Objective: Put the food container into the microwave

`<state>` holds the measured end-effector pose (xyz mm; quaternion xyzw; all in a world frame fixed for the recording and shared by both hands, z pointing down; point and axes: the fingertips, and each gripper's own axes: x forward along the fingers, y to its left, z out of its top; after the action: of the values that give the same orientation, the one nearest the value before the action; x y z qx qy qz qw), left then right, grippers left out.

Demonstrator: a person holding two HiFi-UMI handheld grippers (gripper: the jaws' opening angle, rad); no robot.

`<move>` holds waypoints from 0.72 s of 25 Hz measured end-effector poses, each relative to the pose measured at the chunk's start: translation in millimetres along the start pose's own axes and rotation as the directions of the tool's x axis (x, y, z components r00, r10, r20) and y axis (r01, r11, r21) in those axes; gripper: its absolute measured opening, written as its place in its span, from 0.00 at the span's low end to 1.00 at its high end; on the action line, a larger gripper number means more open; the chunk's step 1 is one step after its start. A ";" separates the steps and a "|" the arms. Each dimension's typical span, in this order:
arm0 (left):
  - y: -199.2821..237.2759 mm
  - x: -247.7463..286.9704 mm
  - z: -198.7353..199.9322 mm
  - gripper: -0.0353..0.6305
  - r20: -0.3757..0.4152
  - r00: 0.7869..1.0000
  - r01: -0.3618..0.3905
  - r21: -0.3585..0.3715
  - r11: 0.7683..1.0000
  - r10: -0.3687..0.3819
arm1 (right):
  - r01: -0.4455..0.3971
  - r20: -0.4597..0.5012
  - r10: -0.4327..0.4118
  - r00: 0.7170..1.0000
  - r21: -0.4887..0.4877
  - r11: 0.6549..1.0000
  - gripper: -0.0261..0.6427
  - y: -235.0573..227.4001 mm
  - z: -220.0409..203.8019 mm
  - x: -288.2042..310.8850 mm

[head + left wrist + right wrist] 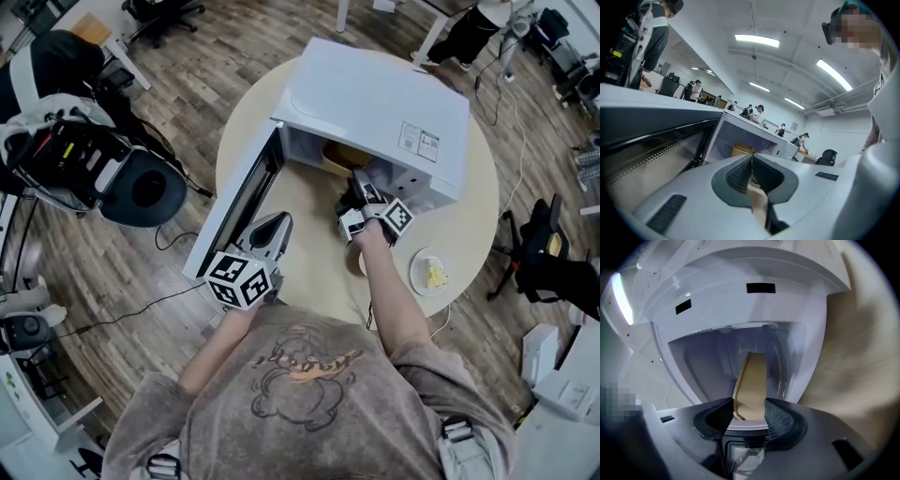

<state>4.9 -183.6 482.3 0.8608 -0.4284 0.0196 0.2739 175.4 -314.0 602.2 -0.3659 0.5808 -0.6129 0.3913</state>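
Food container [751, 380] pinched between right gripper [749, 405] fingers [782, 419].

Microwave [375, 103] on table [239, 141], door [234, 211] open leftward; food container [345, 156] inside; plate [431, 274] front right.

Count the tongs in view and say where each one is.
2. The left tongs, shut and empty, hover by the open microwave door. The right tongs reach into the microwave, shut on the tan food container.
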 end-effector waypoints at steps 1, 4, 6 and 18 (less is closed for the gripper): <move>-0.3 1.0 -0.2 0.10 -0.001 1.000 0.002 -0.001 1.000 -0.002 | 0.000 -0.001 0.000 1.000 0.002 1.000 0.35 -0.2 -0.6 0.2; -0.9 3.7 -1.0 0.10 -0.006 1.000 0.006 -0.005 1.000 -0.006 | 0.012 -0.005 -0.012 1.000 0.007 1.000 0.35 -3.4 -3.3 -0.1; -2.2 4.2 -1.4 0.10 -0.010 1.000 0.013 -0.006 1.000 -0.013 | 0.019 -0.007 -0.019 1.000 0.010 1.000 0.35 -4.6 -5.1 -0.7; -1.2 3.5 -5.9 0.10 -0.029 0.999 0.020 -0.016 1.000 -0.021 | 0.044 0.012 -0.044 0.999 0.021 0.999 0.33 -12.9 -4.3 -3.2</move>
<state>9.2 -182.8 487.7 0.8627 -0.4158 0.0259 0.2867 172.2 -309.0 614.9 -0.3784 0.5639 -0.6249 0.3851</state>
